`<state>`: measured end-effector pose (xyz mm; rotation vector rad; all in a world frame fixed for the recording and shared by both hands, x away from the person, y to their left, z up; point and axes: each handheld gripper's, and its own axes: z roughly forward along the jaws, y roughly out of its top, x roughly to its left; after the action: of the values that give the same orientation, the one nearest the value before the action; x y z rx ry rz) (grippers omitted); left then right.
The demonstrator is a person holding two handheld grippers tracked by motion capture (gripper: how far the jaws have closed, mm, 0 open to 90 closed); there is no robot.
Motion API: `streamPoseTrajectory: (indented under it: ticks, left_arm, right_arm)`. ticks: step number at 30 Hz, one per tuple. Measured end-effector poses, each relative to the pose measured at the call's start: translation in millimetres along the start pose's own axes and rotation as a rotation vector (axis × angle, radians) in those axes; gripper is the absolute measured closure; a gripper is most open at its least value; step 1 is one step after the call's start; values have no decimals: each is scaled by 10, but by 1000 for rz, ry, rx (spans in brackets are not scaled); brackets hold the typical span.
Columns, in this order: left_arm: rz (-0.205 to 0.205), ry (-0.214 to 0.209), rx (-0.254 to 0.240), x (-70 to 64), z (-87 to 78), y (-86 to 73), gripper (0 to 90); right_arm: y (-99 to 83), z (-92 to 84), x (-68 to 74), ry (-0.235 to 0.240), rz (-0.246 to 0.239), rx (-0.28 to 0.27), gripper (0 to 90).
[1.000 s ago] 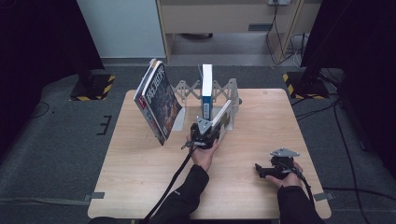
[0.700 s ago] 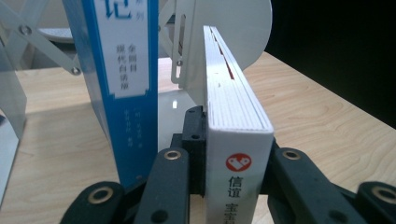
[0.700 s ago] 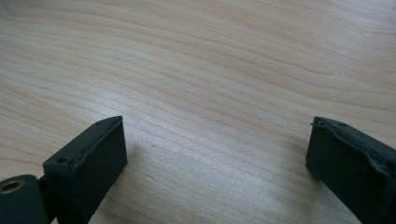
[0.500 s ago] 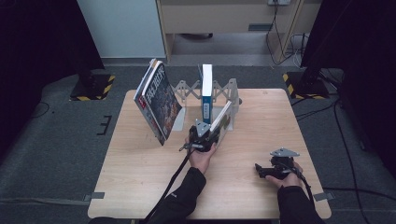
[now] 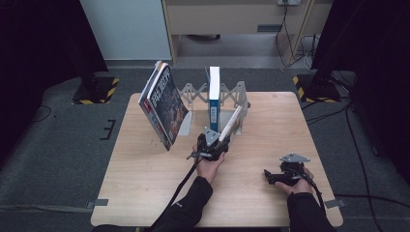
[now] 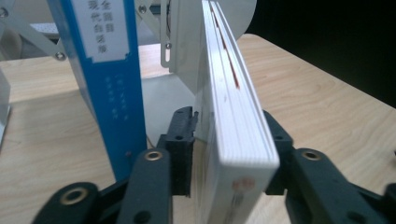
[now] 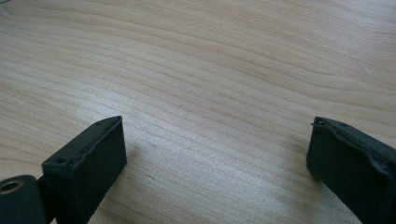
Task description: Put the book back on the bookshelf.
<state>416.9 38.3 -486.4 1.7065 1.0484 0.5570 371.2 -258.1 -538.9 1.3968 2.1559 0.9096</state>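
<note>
A thin white book (image 5: 232, 123) leans rightward against the metal expanding book rack (image 5: 241, 94), next to an upright blue book (image 5: 214, 96). My left gripper (image 5: 211, 145) is at the white book's near lower corner. In the left gripper view the white book (image 6: 233, 107) stands between the jaws of my left gripper (image 6: 229, 154), which have just been opening. A gap shows at the left pad (image 6: 183, 149), so the grip is loose. The blue book (image 6: 112, 79) stands just left of it. My right gripper (image 5: 270, 177) rests low over bare wood, and in its own view my right gripper (image 7: 215, 158) is open and holds nothing.
A large magazine (image 5: 163, 104) leans steeply at the rack's left end, overhanging the wooden table (image 5: 145, 183). Cables trail from both grippers toward the near edge. Dark stands with striped bases flank the table, and a cabinet stands beyond it.
The left hand has barely shifted at the white book's corner. The right hand has kept still. Books and rack stand as before.
</note>
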Motion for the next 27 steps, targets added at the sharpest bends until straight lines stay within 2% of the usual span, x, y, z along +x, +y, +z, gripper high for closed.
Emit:
streamPoseTrajectory:
  ticks: [5,10,12,15,19,24,27]
  left_arm:
    - [-19,-28,-18,32,-199,-107,635]
    - [-44,-47,-21,35,-243,-133,699]
    - [-31,-31,-23,19,-232,-123,712]
    - [-55,-33,-33,8,-188,-107,721]
    - [-40,-28,-32,-38,-100,-43,720]
    - [-33,-39,-15,-66,58,24,702]
    - [-41,-69,-24,-41,95,14,688]
  right_arm:
    - [0,0,0,0,0,0,50]
    - [0,1,1,-1,0,0,49]
    - [1,1,1,-1,0,0,49]
    - [1,1,1,-1,0,0,49]
    - [1,1,1,-1,0,0,48]
    - [2,2,1,-1,-1,1,47]
    - [2,2,1,-1,-1,0,47]
